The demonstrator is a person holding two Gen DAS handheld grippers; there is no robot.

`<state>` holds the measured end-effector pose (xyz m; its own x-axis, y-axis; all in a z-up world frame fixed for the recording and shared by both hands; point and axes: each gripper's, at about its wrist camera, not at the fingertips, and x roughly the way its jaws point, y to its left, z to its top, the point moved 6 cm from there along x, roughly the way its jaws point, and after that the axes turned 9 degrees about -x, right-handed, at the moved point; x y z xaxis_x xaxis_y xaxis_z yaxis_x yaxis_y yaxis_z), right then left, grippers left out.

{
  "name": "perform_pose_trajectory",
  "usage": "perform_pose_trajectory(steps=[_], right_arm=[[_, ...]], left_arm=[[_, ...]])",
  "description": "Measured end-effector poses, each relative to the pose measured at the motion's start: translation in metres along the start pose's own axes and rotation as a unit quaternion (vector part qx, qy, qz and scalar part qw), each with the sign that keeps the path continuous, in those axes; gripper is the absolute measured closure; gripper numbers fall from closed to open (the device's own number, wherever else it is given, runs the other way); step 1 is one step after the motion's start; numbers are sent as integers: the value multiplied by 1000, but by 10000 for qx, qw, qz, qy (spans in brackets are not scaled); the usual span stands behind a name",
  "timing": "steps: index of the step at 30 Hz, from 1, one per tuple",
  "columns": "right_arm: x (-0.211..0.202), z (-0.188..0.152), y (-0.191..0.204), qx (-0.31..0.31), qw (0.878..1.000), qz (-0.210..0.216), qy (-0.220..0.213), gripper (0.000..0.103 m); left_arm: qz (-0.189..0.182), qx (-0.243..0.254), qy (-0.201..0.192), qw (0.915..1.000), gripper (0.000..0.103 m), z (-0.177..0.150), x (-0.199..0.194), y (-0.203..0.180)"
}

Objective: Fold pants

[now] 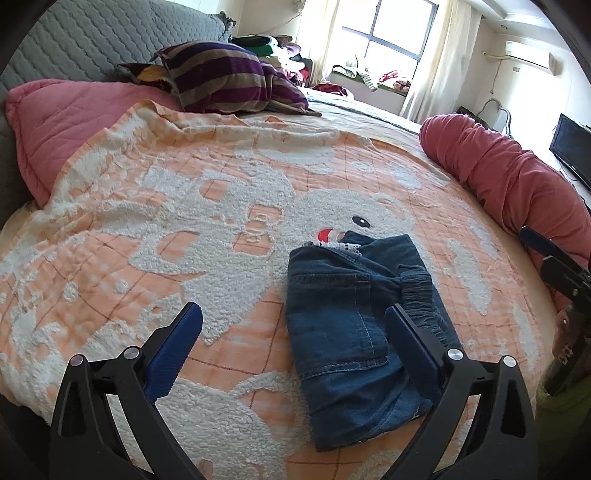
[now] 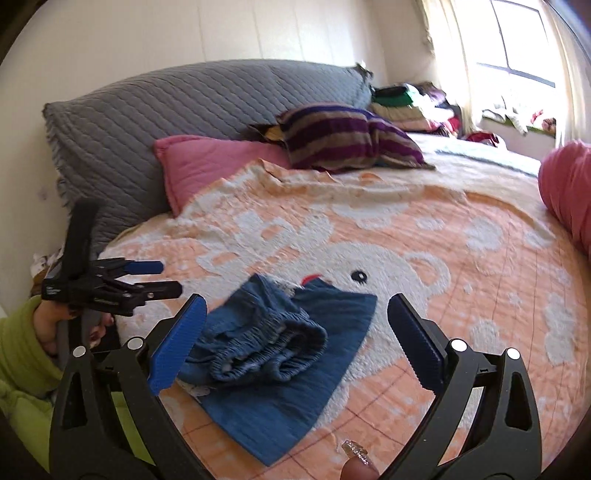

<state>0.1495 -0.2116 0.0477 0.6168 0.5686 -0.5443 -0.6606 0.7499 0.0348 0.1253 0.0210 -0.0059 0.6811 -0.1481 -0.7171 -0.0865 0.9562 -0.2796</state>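
Denim pants (image 1: pixel 351 325) sit folded in compact bundle mid-bed, toward near edge, on orange bear blanket (image 1: pixel 147 229). Left hand-held gripper (image 1: pixel 295 328) wide open, nothing held; right hand-held gripper (image 2: pixel 295 332) same, jaws spread over bundle. Fold looks done, tho elastic waistband bulges up, so maybe press flat, square edges before leaving. Room: grey headboard (image 2: pixel 166 110), striped pillow (image 1: pixel 229 77), bright window (image 1: pixel 388 33).

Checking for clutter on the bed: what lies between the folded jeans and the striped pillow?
Only bare blanket between the jeans and striped pillow, clearest in the left wrist view.
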Motion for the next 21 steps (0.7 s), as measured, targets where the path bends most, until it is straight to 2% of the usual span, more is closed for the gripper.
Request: perform_pose_trajectory(steps=[11, 21], right_arm=[[49, -42, -25, 570, 9936, -32, 974, 11], [91, -70, -33, 882, 9835, 174, 1573, 45]], left_arm=[[-23, -97, 374, 9993, 5, -14, 35, 1], [-8, -147, 645, 9978, 5, -21, 66, 0]])
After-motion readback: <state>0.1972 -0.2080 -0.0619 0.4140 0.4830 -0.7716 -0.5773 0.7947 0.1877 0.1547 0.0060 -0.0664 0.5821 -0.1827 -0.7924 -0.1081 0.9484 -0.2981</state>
